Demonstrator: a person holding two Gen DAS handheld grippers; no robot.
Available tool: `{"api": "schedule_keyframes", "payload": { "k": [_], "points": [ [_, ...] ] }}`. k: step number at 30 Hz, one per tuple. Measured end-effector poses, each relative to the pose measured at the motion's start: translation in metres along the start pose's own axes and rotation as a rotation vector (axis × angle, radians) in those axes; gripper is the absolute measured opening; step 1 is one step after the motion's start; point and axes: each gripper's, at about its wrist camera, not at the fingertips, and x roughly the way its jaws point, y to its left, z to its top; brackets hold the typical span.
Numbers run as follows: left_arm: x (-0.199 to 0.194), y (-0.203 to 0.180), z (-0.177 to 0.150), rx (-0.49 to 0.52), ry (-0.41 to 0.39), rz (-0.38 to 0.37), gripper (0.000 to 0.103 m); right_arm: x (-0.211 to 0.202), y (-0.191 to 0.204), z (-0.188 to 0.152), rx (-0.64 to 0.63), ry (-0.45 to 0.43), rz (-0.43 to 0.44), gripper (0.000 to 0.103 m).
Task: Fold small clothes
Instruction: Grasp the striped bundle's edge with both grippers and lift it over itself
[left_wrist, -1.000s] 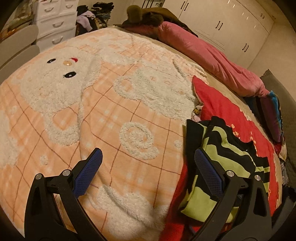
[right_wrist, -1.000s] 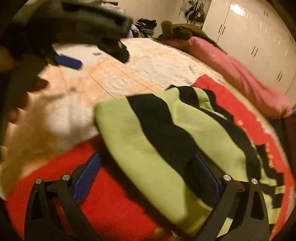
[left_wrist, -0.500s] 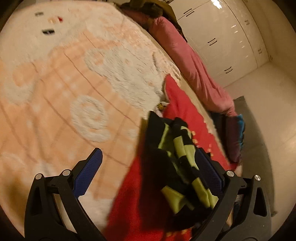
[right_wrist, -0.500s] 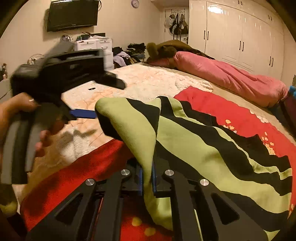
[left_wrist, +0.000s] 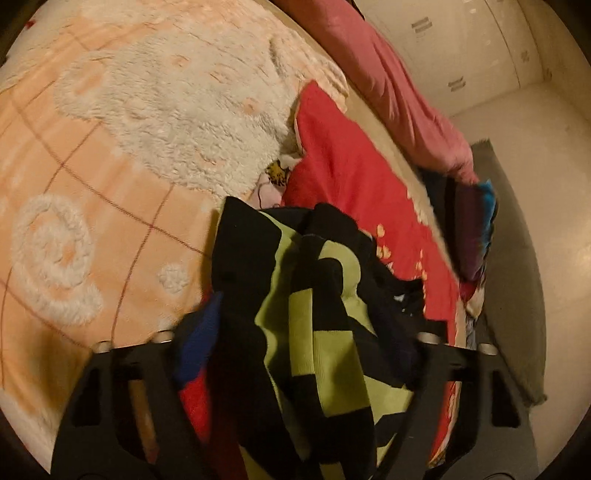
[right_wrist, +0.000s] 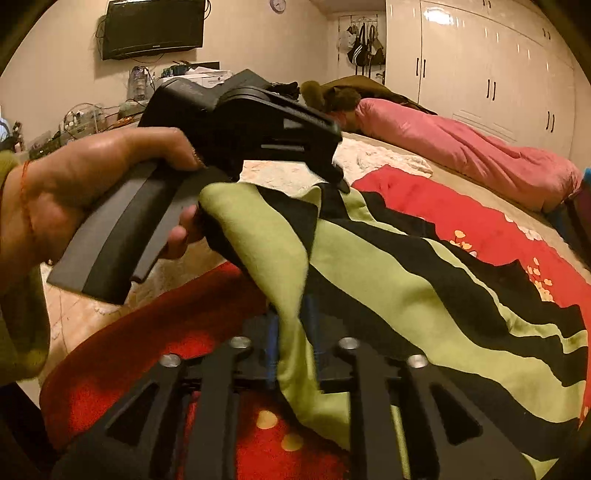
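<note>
A black and lime-green striped garment (left_wrist: 325, 332) (right_wrist: 406, 280) lies on a red blanket (left_wrist: 351, 166) (right_wrist: 461, 206) on the bed. One bunched end of it stands raised. My left gripper (left_wrist: 310, 321) (right_wrist: 338, 179), held by a hand (right_wrist: 92, 184), is over that end. Its jaws are closing, and the bunched cloth fills the gap and touches both pads. My right gripper (right_wrist: 293, 325) sits low in front with a green fold between its blue pads. Its jaws are opening and the pads stand slightly off the cloth.
A peach and white fluffy blanket (left_wrist: 110, 184) covers the left of the bed. A pink duvet (right_wrist: 461, 147) lies along the far side by white wardrobes (right_wrist: 480, 66). The bed's edge and the floor (left_wrist: 535, 184) are to the right. A wall television (right_wrist: 153, 26) hangs over cluttered drawers.
My left gripper swung right over the striped garment and narrowed around its bunched end. The right gripper clamped a fold, lifted it, and now its pads have parted a little.
</note>
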Motion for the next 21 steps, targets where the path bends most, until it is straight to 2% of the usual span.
{"api": "schedule_keyframes", "payload": {
  "k": [2, 5, 7, 8, 9, 11, 17, 21],
  "points": [
    [0.004, 0.001, 0.001, 0.003, 0.013, 0.005, 0.041, 0.005, -0.001, -0.002, 0.003, 0.021, -0.005, 0.048],
    [0.005, 0.004, -0.001, -0.004, 0.013, -0.006, 0.024, 0.013, 0.004, -0.005, -0.028, 0.046, -0.054, 0.057],
    [0.001, 0.005, -0.004, -0.001, -0.005, -0.014, 0.017, 0.023, 0.011, -0.005, -0.076, 0.067, -0.101, 0.057],
    [-0.002, 0.004, -0.007, 0.001, -0.013, -0.015, 0.014, 0.026, 0.013, -0.005, -0.094, 0.072, -0.116, 0.056],
    [-0.004, 0.001, -0.009, 0.007, -0.025, -0.012, 0.014, 0.029, 0.014, -0.004, -0.108, 0.078, -0.134, 0.041],
    [-0.01, -0.006, -0.012, 0.021, -0.043, -0.012, 0.012, 0.027, 0.01, -0.003, -0.084, 0.078, -0.088, 0.01],
    [-0.031, -0.036, -0.021, 0.063, -0.086, -0.038, 0.012, -0.002, -0.001, 0.003, -0.023, 0.008, -0.075, 0.01],
    [-0.043, -0.074, -0.028, 0.114, -0.097, -0.065, 0.012, -0.03, -0.014, 0.006, 0.015, -0.042, -0.076, 0.009]
  ]
}}
